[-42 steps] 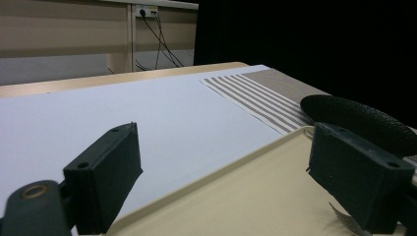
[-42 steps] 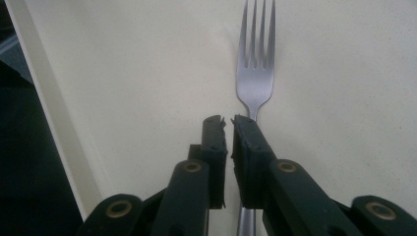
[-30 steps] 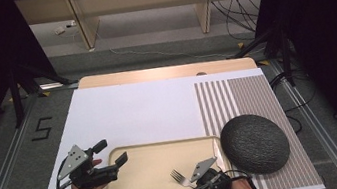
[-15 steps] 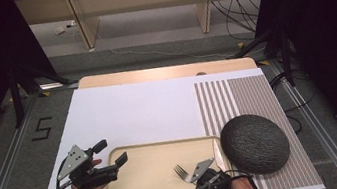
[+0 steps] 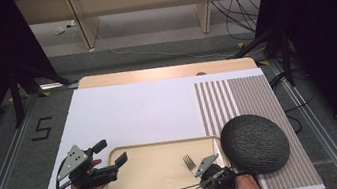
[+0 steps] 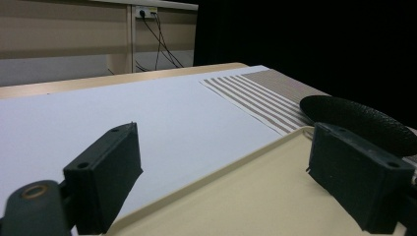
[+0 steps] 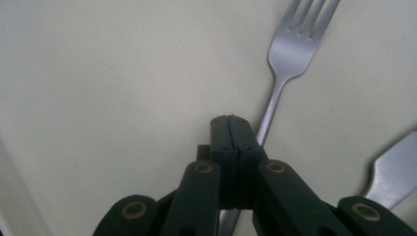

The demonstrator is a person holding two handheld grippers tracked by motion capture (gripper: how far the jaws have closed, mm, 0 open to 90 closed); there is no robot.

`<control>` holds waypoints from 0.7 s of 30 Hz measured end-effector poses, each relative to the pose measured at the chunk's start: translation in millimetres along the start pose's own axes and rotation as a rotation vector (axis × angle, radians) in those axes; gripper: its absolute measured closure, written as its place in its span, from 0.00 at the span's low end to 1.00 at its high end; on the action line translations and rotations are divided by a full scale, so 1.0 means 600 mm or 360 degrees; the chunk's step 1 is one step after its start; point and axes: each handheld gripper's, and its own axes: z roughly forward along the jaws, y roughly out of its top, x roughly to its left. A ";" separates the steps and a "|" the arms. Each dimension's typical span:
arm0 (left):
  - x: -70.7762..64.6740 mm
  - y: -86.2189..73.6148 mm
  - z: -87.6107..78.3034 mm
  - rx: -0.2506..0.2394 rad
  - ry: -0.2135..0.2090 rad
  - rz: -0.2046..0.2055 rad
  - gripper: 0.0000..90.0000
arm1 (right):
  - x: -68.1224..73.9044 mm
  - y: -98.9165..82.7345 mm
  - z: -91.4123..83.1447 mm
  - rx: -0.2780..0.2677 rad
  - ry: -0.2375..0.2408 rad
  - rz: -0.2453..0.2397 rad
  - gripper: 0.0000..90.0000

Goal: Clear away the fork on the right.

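Observation:
A metal fork (image 5: 188, 161) (image 7: 295, 44) lies over the beige tray (image 5: 153, 177) (image 7: 98, 73), tines pointing away from me. My right gripper (image 5: 207, 169) (image 7: 231, 123) is shut, and the fork's handle runs under its closed tips; it looks pinched there. My left gripper (image 5: 110, 152) (image 6: 221, 182) stands open at the tray's left rim with nothing between its jaws. A dark grey textured dome (image 5: 254, 143) (image 6: 359, 115) sits just right of the tray.
A second piece of silver cutlery (image 7: 393, 172) lies on the tray right of the fork. A white sheet (image 5: 134, 115) and a striped mat (image 5: 238, 99) cover the wooden table. Metal rails run along both sides on the floor.
The fork's tines have shifted a little to the right and away from me together with the right gripper. The left gripper has stayed put.

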 end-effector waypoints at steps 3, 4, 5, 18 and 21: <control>0.000 0.000 0.000 0.0000 0.0001 0.0000 0.13 | -0.008 -0.004 -0.003 0.0010 -0.0006 0.0015 1.00; 0.000 0.000 0.000 0.0001 0.0000 0.0000 0.13 | -0.010 -0.004 -0.004 0.0008 -0.0007 0.0015 1.00; 0.000 0.000 0.000 0.0001 0.0000 0.0000 0.13 | -0.013 -0.006 -0.004 0.0013 -0.0010 0.0025 1.00; 0.000 0.000 0.000 0.0000 0.0006 0.0003 0.13 | -0.036 -0.019 -0.011 0.0040 -0.0016 0.0123 1.00; 0.000 0.000 -0.001 -0.0001 0.0006 0.0002 0.13 | -0.042 -0.022 -0.013 0.0043 -0.0025 0.0148 1.00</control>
